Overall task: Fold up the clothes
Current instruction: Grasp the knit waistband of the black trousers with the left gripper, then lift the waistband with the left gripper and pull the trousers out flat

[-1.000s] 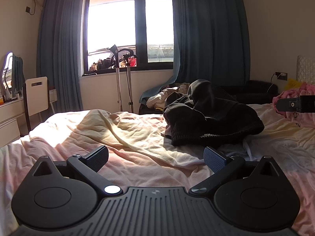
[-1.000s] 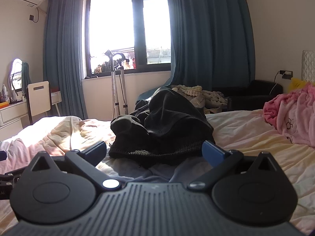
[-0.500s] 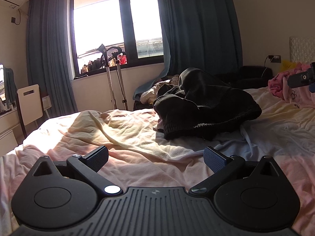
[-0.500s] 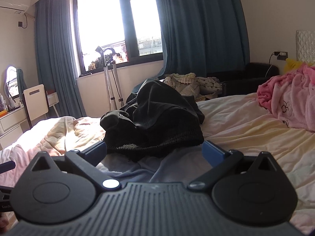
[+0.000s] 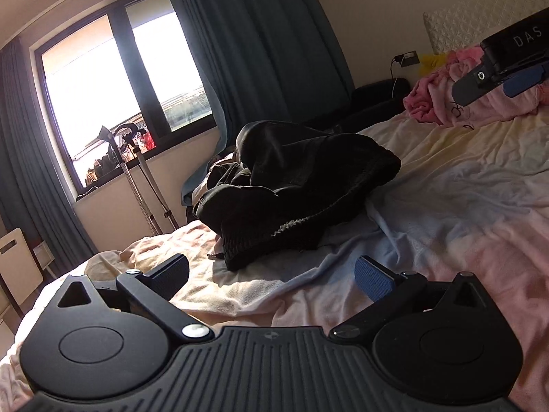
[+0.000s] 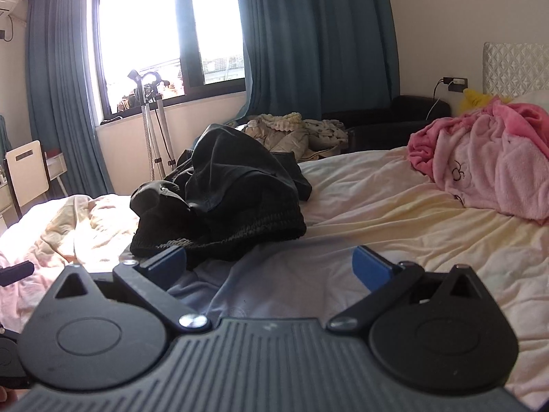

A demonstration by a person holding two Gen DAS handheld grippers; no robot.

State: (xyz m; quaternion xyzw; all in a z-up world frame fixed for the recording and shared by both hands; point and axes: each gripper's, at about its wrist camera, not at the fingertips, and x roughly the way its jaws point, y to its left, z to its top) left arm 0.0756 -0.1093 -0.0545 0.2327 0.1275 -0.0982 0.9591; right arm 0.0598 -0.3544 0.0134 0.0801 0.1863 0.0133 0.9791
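A crumpled black garment (image 5: 295,185) (image 6: 223,199) lies heaped in the middle of the bed. A pale blue cloth (image 5: 343,250) (image 6: 274,274) spreads flat in front of it, partly under it. My left gripper (image 5: 272,271) is open, low over the bedding, with nothing between its fingers. My right gripper (image 6: 269,262) is also open, just above the blue cloth. Its left finger (image 6: 168,261) is close to the black garment's ribbed hem. The right gripper's finger (image 5: 504,72) shows at the upper right of the left wrist view.
A pink fleece garment (image 6: 490,168) (image 5: 456,89) is piled near the headboard (image 6: 514,65). The bed (image 6: 394,206) has rumpled cream and pink covers. Beyond it are a dark sofa with clothes (image 6: 295,130), a tripod (image 6: 151,120), blue curtains and a window.
Both grippers have moved closer to the black garment and lower over the bed. The left wrist view has tilted and turned right. Both stay open.
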